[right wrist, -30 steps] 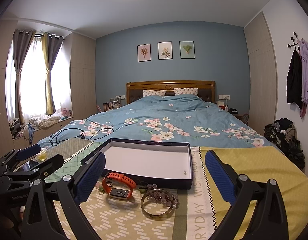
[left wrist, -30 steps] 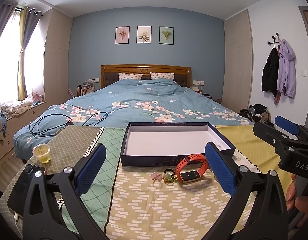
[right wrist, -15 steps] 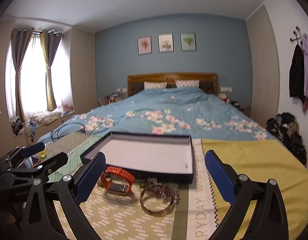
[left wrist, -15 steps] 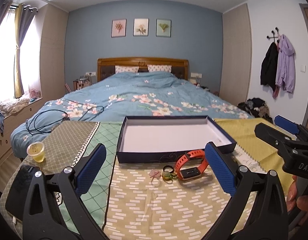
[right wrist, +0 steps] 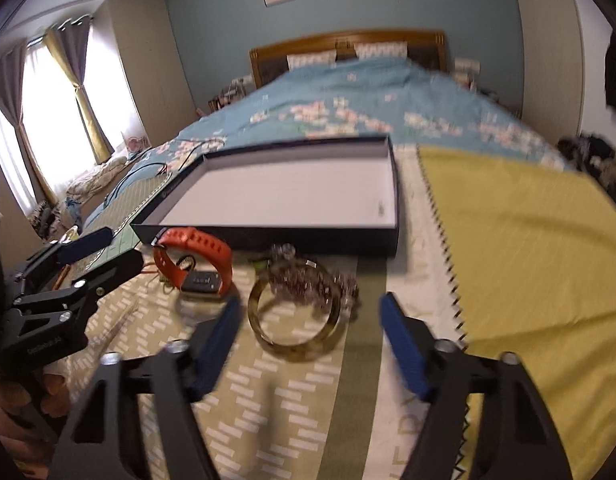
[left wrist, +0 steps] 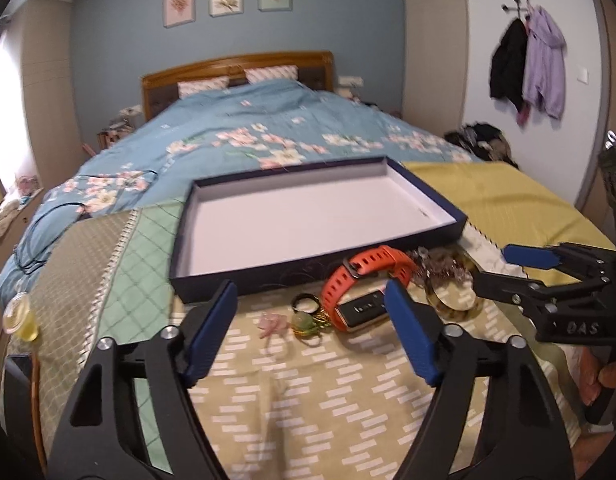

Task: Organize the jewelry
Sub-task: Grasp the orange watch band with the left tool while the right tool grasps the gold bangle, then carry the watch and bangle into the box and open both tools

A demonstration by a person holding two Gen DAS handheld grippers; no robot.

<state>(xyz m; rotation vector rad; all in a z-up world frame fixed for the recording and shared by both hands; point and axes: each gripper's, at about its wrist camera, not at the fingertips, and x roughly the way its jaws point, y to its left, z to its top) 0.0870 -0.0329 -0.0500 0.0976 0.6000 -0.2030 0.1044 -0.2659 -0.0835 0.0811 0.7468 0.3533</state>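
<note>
While both sets of jaws are closing with nothing yet pressed between the pads, the left gripper [left wrist: 310, 320] hangs over the patterned cloth [left wrist: 291, 392] on the bed, and the right gripper [right wrist: 308, 332] does the same a little to its three o'clock. Just ahead of the left gripper, at twelve o'clock, lie a pale pink trinket [left wrist: 269, 325], a small ring [left wrist: 305, 303] and a green charm [left wrist: 303, 322] — all blurred. At one o'clock, touching them, rests the orange watch [left wrist: 366, 280], its face near the right blue pad. The right gripper frames an amber bangle [right wrist: 295, 322] between its pads, apart from both; a beaded bracelet [right wrist: 303, 274] lies across the bangle's far rim. At ten o'clock from there sits the watch again. Beyond the jewelry, just past it, stands the open dark box [left wrist: 267, 276] with a white inside — nothing in it. Farther off stretches the blue floral duvet [left wrist: 267, 136], then the wooden headboard [left wrist: 235, 65].
</note>
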